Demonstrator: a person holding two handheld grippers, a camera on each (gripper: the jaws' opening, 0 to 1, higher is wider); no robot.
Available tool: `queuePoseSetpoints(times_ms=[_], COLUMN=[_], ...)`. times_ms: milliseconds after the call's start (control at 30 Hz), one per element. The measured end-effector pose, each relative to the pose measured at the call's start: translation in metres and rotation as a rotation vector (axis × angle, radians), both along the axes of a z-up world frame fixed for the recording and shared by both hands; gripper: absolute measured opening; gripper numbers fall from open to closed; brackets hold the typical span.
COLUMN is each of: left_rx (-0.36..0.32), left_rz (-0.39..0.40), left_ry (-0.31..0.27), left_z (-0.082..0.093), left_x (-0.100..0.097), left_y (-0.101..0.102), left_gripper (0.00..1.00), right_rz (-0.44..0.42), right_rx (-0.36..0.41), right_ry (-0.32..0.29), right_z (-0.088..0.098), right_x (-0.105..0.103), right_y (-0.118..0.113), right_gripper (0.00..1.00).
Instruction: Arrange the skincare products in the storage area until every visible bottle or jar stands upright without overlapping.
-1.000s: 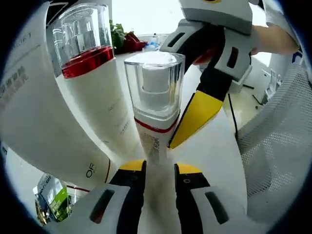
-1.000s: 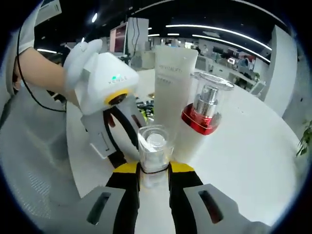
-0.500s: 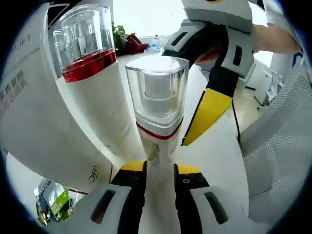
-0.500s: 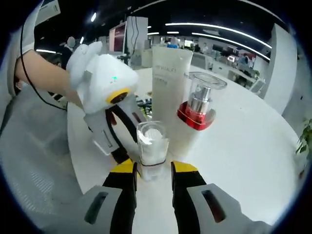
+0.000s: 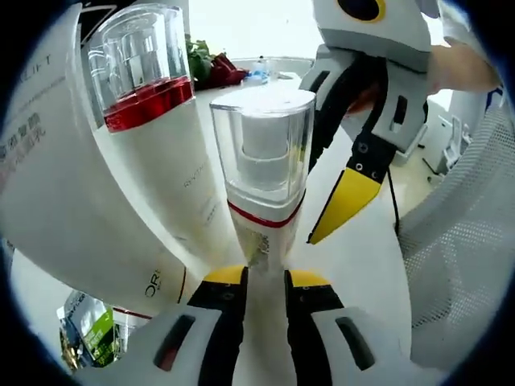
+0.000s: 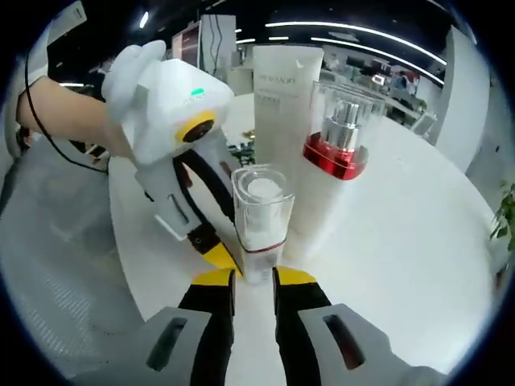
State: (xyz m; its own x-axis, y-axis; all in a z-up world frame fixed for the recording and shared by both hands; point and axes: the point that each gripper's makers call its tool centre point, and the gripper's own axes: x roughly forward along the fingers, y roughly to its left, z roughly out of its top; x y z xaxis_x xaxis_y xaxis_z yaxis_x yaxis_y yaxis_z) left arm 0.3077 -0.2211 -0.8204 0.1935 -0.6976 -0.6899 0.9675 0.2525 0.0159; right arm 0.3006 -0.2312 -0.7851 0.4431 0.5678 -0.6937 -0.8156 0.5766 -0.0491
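- Small white pump bottle with clear square cap stands upright on the white bench, beside the red-collared bottle and tall white tube at 11 o'clock.
- Both tongs, left and right, sit narrow at its base; whether they grip it cannot be told.
- Three products look arranged.

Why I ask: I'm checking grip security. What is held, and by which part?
Cannot tell: the small bottle stands with its base between the left gripper jaws and the right gripper jaws, but contact isn't visible.

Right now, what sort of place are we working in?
Probably an open-plan office: long ceiling light strips, rows of desks behind, and a white table where the skincare bottles stand.
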Motion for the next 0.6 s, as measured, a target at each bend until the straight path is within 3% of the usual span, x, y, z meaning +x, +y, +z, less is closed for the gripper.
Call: queuePoseSetpoints(times_ms=[333, 567, 600], left_rx=[-0.011, 0.031, 0.076], left_rz=[0.03, 0.006, 0.002], left_ry=[-0.022, -0.111, -0.138], left_z=[0.002, 0.012, 0.01], left_x=[0.007, 0.009, 0.011], left_y=[0.0, -0.002, 0.003], left_gripper=[0.18, 0.19, 0.19], right_rz=[0.01, 0.012, 0.01], right_rx=[-0.008, -0.032, -0.038], right_ry=[-0.014, -0.005, -0.005], right_z=[-0.004, -0.014, -0.017], right_x=[0.009, 0.005, 0.005], right_y=[0.0, -0.006, -0.008], right_gripper=[0.17, 0.18, 0.17])
